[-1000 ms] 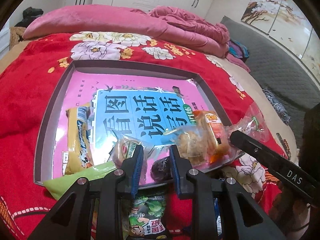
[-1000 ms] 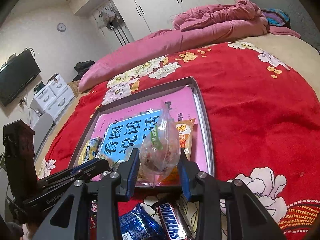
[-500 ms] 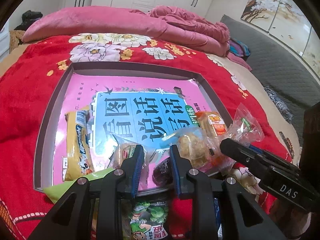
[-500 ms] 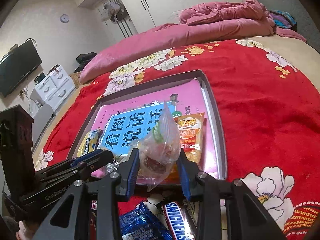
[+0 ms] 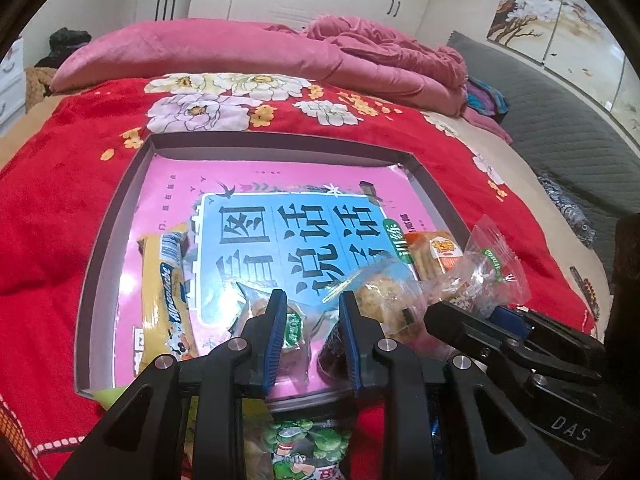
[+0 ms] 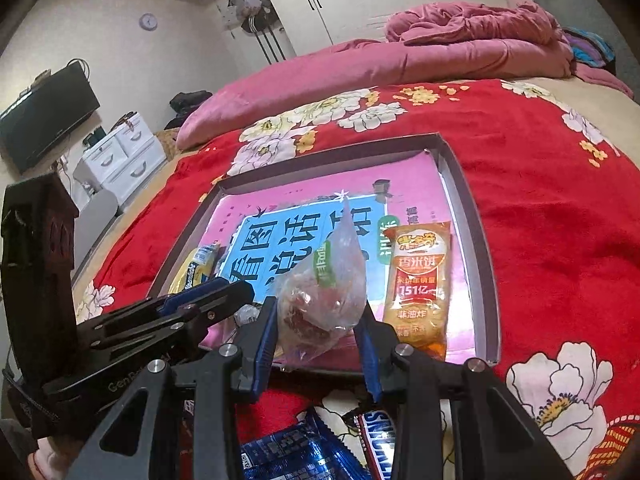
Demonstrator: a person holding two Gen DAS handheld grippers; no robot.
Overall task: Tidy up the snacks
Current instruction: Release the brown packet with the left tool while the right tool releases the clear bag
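A grey tray (image 5: 116, 216) (image 6: 478, 248) lined with a pink and blue sheet lies on the red floral bedspread. My right gripper (image 6: 318, 328) is shut on a clear bag (image 6: 320, 304) of reddish-brown snack with a green label, held over the tray's near edge. The left wrist view shows that bag (image 5: 490, 276) at the right, above the right gripper (image 5: 444, 316). My left gripper (image 5: 312, 320) hovers over the near edge, jaws narrowly apart with nothing gripped. Below it lie a small clear-wrapped snack (image 5: 294, 328) and a dark one (image 5: 332, 350).
In the tray lie a yellow packet (image 5: 166, 292), an orange rice-cracker packet (image 6: 418, 284) and a clear-wrapped pastry (image 5: 384, 296). On the bedspread before the tray lie a green pea packet (image 5: 304, 448), a blue packet (image 6: 288, 452) and a Snickers bar (image 6: 376, 440). Pink bedding is piled behind.
My right gripper with the clear bag has shifted left and nearer to the left gripper, over the tray's near edge. The left gripper has stayed put.
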